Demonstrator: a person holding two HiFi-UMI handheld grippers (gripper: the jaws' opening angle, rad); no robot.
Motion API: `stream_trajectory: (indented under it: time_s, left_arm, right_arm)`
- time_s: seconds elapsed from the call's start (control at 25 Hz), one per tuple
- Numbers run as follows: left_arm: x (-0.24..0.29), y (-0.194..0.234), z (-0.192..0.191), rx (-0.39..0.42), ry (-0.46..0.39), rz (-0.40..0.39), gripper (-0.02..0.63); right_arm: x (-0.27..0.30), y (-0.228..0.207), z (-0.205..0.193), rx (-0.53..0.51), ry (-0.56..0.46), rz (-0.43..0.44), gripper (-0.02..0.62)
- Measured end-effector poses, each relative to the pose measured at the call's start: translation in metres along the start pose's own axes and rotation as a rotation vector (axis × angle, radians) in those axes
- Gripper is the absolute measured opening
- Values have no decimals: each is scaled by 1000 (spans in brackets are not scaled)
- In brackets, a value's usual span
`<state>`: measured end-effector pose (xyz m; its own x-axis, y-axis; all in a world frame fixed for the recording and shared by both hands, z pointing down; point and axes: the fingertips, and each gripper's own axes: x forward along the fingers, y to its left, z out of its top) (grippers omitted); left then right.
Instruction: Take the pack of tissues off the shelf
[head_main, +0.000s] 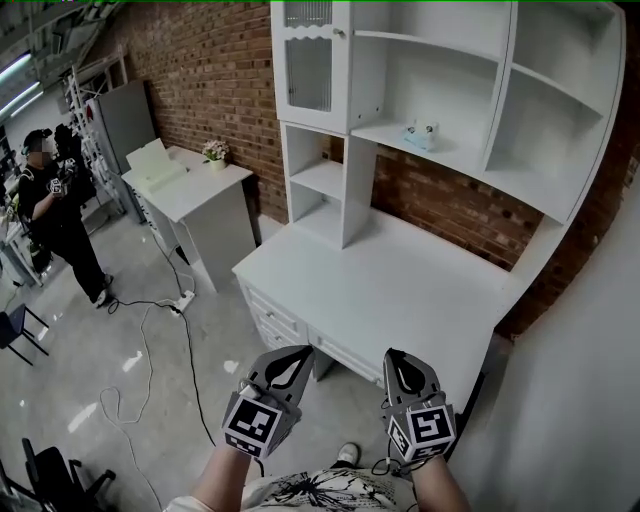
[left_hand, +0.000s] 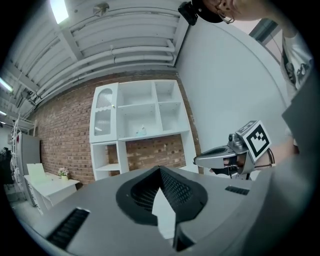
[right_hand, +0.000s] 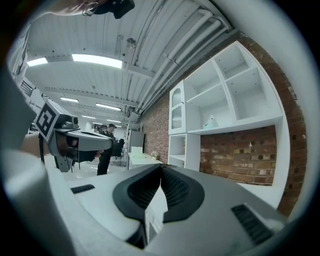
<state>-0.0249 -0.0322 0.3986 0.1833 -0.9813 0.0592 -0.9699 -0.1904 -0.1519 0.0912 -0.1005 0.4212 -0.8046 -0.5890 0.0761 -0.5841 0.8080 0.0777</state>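
Observation:
The pack of tissues (head_main: 420, 135) is a small pale blue-white bundle on the middle shelf of the white hutch (head_main: 345, 180), far ahead of both grippers. It also shows small in the left gripper view, tissues (left_hand: 141, 131), and in the right gripper view, tissues (right_hand: 210, 121). My left gripper (head_main: 297, 352) and right gripper (head_main: 392, 357) hang side by side in front of the white desk (head_main: 400, 290), low and close to my body. Both are shut with nothing between the jaws. Each gripper sees the other beside it: right gripper (left_hand: 200, 159), left gripper (right_hand: 107, 142).
A glass-fronted cabinet door (head_main: 308, 60) closes the hutch's upper left. A second white table (head_main: 190, 190) with a flower pot (head_main: 215, 152) stands to the left. A person (head_main: 55, 200) stands at far left. Cables (head_main: 150, 340) and a power strip (head_main: 183, 299) lie on the floor.

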Motion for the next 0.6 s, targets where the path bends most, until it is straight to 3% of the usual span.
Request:
stream_trajectory:
  time_s: [0.36,0.6]
  left_arm:
    - [131,34,3,-20,-10,-14,15]
    - [195,52,1,-28,-17,-86,15]
  right_arm:
    - [77,-101,3,-11,26,-27,6]
    - [115,-140,4,-29,44,-73,8]
